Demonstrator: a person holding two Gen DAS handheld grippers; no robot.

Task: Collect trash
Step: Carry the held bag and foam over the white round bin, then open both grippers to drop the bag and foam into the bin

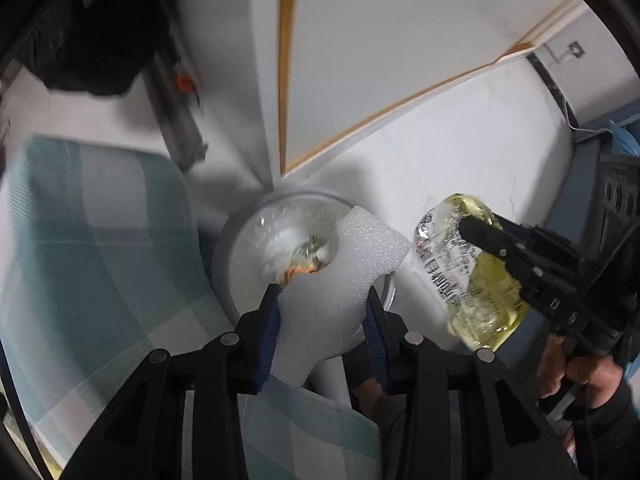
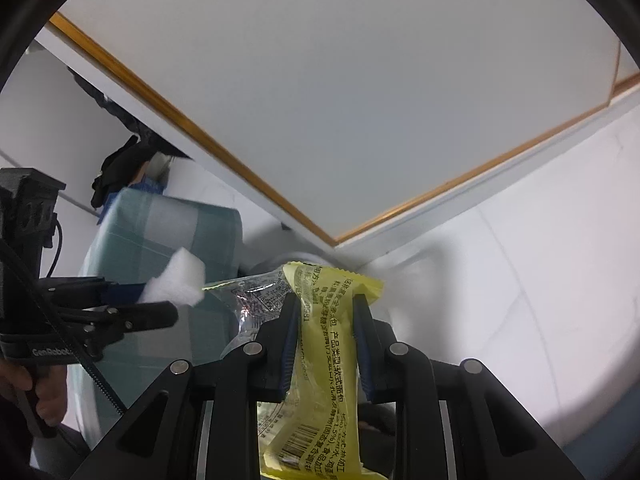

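White foam piece (image 1: 340,280) clamped in left tool (image 1: 322,320), directly above bin (image 1: 224,264) holding trash. Right tool (image 1: 476,236) beside bin, gripping yellow wrapper (image 1: 476,284).

Right wrist view: right tool (image 2: 326,336) clenched on wrapper (image 2: 320,360); left tool (image 2: 160,300) with foam (image 2: 178,284) alongside.

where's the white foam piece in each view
Left wrist: the white foam piece sits low in the centre, clamped in the left gripper, above the trash bin.
Right wrist: the foam piece is at mid-left, sticking out of the left gripper.
Shared landmark: the yellow wrapper held in the right gripper, beside the foam in both views.
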